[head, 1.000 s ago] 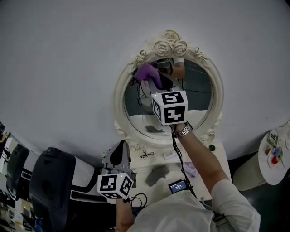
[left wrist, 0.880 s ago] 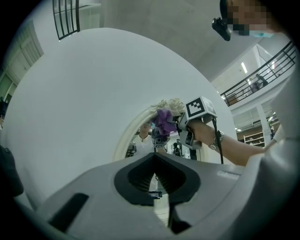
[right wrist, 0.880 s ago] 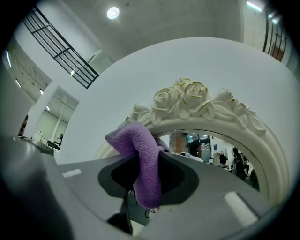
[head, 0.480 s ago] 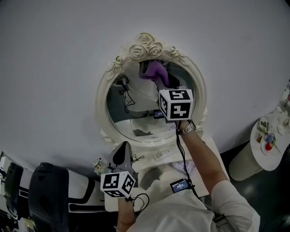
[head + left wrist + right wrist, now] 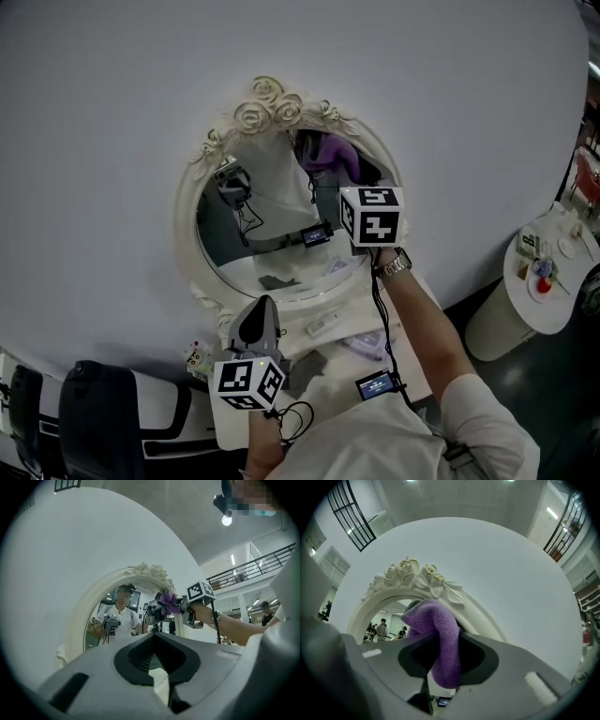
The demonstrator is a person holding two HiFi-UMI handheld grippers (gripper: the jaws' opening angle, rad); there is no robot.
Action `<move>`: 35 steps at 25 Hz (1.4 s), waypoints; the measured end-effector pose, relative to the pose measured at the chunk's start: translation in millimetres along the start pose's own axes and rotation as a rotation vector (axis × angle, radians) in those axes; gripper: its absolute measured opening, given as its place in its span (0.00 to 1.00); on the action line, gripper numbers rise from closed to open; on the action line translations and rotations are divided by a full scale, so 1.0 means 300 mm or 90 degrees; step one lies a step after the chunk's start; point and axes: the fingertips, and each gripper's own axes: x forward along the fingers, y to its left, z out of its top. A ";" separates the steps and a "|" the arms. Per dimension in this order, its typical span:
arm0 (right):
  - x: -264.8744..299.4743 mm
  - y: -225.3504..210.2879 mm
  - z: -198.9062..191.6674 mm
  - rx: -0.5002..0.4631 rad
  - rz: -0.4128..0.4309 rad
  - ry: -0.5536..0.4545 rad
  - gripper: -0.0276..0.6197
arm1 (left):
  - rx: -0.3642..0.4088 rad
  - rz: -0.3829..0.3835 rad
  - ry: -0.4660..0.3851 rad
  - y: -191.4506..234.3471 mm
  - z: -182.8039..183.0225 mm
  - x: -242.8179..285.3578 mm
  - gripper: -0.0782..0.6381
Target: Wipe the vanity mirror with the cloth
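Right hand-held gripper [image 5: 349, 169] was clamped on cloth [image 5: 439, 632], bunched end held against mirror [image 5: 267, 230] at upper right, likely for wiping. Left hand-held gripper [image 5: 255, 323], jaws together and empty, hung low below mirror, probably clear of strokes.

Soft, even light fills the head view: the white wall [image 5: 131, 112] is bright with no hard shadows and shades to grey toward the frame's edges. Both gripper views are fisheye circles rimmed in black, and straight lines bow near the rim, as the railing [image 5: 351, 517] does at 10 o'clock. In the left gripper view a ceiling lamp [image 5: 227, 520] flares at 1 o'clock. Close to the lenses, the left gripper [image 5: 156, 634] and right gripper [image 5: 443, 641] are dim, grey and out of focus at 6 o'clock, while the purple cloth [image 5: 436, 625] looks fairly sharp.
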 end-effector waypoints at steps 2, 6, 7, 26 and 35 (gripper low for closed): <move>-0.015 -0.001 -0.008 0.011 -0.007 0.000 0.22 | 0.000 0.003 0.002 0.001 -0.004 -0.008 0.11; -0.056 0.119 -0.027 0.020 0.042 -0.011 0.22 | -0.001 0.034 -0.001 0.037 0.000 -0.046 0.11; -0.064 0.168 -0.030 0.018 0.062 -0.014 0.22 | 0.001 0.043 -0.003 0.048 0.005 -0.058 0.11; -0.011 0.897 -0.161 0.014 0.301 0.032 0.22 | 0.007 0.271 -0.027 0.327 0.043 -0.434 0.11; 0.010 0.823 -0.161 0.007 0.277 0.023 0.22 | 0.003 0.245 -0.023 0.319 0.024 -0.380 0.11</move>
